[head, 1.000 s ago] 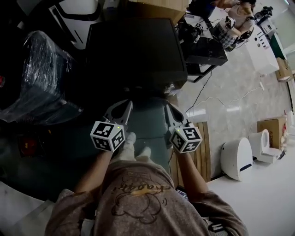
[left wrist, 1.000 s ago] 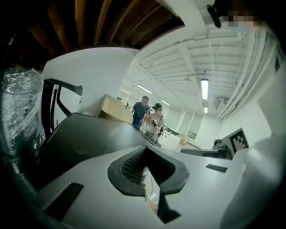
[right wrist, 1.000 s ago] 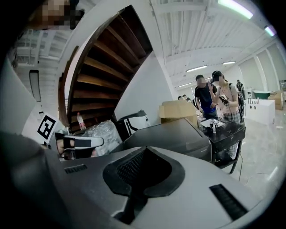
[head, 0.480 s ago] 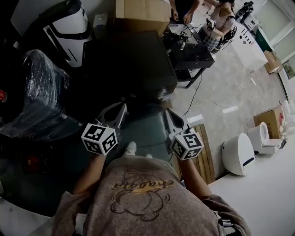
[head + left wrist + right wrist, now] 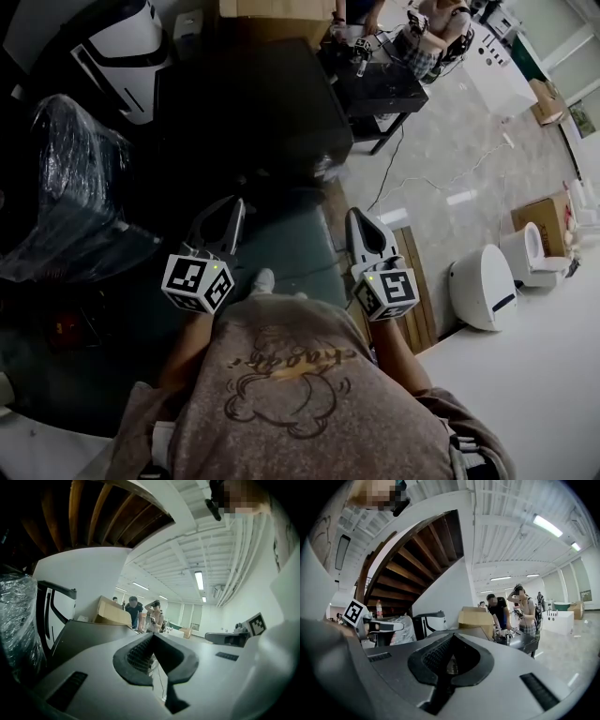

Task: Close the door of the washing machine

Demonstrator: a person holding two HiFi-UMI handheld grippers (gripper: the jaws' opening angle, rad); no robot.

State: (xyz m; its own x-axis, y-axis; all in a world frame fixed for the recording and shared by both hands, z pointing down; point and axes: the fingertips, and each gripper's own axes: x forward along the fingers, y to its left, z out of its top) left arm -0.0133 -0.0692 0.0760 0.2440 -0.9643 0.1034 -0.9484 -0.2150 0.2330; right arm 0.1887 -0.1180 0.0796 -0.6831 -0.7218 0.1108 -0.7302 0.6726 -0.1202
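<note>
A dark box-shaped machine (image 5: 248,103), which I take for the washing machine, stands in front of me; I see its top only, and its door is hidden. My left gripper (image 5: 229,212) hangs short of the machine's near edge, shut with nothing in it. The right gripper (image 5: 360,223) hovers beside it to the right, over the floor, also shut and empty. In the left gripper view the jaws (image 5: 152,637) meet at their tips, with the machine's grey top (image 5: 89,634) beyond. In the right gripper view the gripper (image 5: 452,637) is likewise shut.
A plastic-wrapped bundle (image 5: 66,178) and a white-and-black appliance (image 5: 117,42) stand at the left. A cardboard box (image 5: 272,7) sits behind the machine. People stand at a black table (image 5: 380,84). A wooden pallet (image 5: 412,281), white fixtures (image 5: 483,286) and another box (image 5: 539,220) lie at the right.
The view has drifted so the machine sits higher and farther off. Both grippers have spread slightly apart and stay shut and empty.
</note>
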